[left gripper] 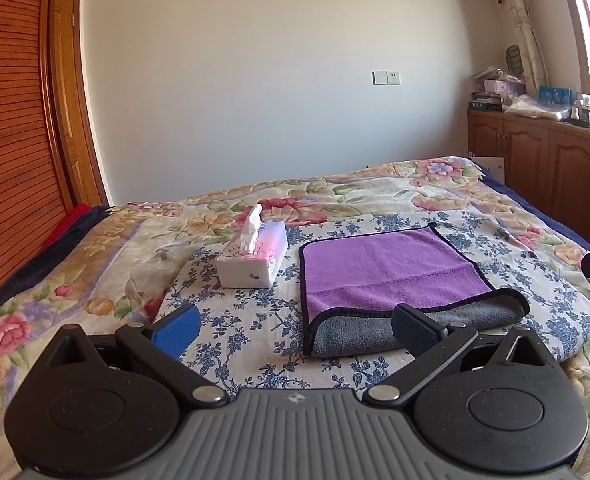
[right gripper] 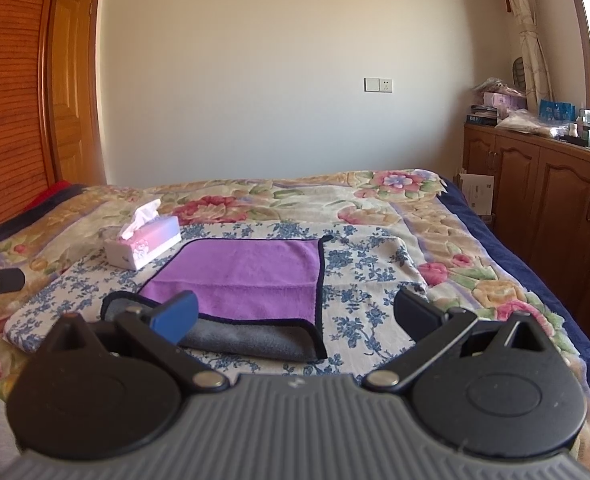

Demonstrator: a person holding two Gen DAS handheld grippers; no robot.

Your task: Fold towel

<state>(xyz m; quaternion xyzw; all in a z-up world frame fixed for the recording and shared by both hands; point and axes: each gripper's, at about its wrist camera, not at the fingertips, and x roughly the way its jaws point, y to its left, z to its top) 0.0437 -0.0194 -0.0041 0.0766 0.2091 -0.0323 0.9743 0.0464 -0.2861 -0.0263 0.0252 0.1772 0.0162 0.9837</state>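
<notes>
The towel (left gripper: 379, 276), purple with a grey underside, lies flat on the blue-flowered cloth (left gripper: 247, 312) over the bed (left gripper: 435, 184), its near hem turned up, probably so an edge is easy to pinch. A tissue box (left gripper: 253, 254) sits at its ten o'clock, clear of the fold. The left gripper (left gripper: 295, 326) and right gripper (right gripper: 295, 312) hover at six o'clock, jaws spread and holding nothing.

Cream wall (left gripper: 255, 80), wooden cabinets (right gripper: 535, 200), floral bed (left gripper: 375, 188)
</notes>
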